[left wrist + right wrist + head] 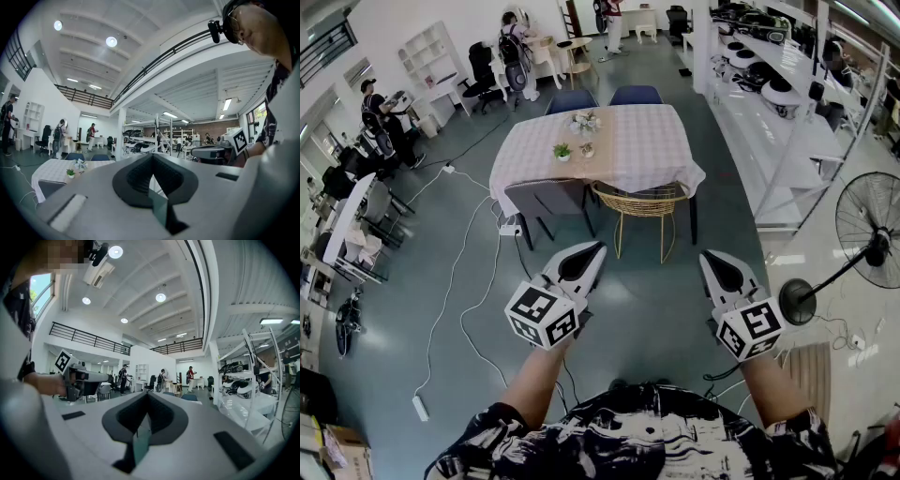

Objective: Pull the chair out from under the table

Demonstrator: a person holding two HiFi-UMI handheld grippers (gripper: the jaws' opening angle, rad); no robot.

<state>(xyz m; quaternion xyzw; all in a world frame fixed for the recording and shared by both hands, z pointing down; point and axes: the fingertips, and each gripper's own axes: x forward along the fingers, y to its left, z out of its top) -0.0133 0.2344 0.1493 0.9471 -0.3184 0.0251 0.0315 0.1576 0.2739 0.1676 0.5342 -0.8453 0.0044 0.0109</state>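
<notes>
Currently we hold the left gripper point(592, 253) and right gripper point(714, 261) level for the approach, jaws of both closed on nothing, well short of the bench point(652, 141). The wicker chair point(642, 200) sits tucked under its near edge, probably our target; a grey chair point(546, 197) stands beside it.

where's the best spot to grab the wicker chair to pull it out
Probably take the wicker chair by the top rim of its curved back, coming from the near side. Its seat sits tucked under the table cloth, so only that back and the thin legs are exposed on this side.
</notes>
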